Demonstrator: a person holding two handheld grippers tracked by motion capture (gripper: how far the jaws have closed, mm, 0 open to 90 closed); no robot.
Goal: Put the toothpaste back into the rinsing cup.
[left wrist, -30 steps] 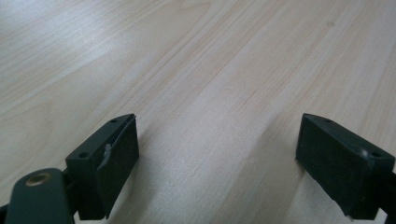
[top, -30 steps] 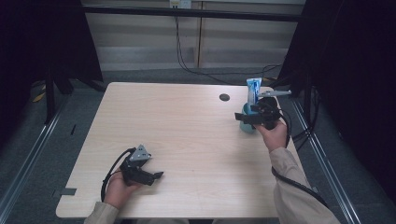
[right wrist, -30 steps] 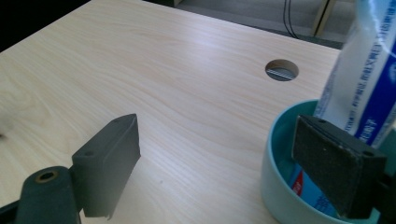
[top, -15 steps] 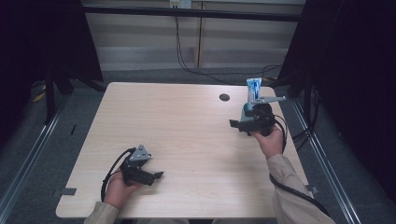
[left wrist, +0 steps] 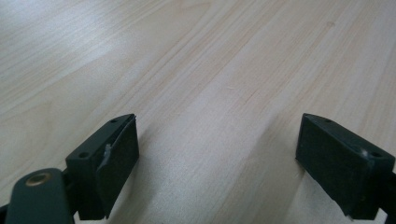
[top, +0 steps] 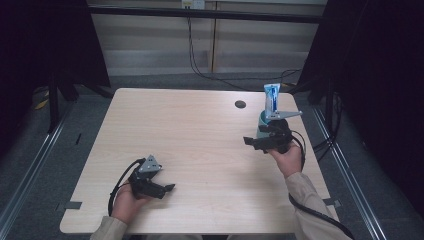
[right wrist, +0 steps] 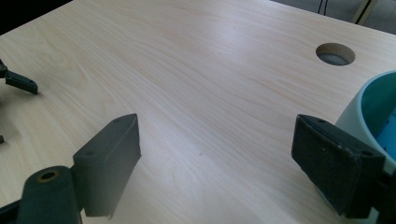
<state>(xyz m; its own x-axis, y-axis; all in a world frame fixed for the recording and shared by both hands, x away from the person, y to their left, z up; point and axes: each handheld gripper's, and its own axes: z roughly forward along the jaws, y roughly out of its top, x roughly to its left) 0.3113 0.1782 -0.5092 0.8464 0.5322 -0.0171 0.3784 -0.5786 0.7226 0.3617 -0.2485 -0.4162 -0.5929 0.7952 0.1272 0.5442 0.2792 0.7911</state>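
A person works two hand-held grippers at a pale wood table. Right gripper sits at the table's far right w/ jaws wide apart and nothing between them; its rear is just in front of a light teal cup. A blue-and-white tube stands upright in the cup, top end well above the rim. In the right gripper view, the cup sits just behind the right-hand jaw, teal inside visible; can't tell if jaw and cup wall touch. A round cable hole lies beyond, near the far edge. Left gripper rests low on the table near the front-left, held in the person's left hand, well apart from cup and tube. Left gripper view: jaws spread wide over bare wood, empty.
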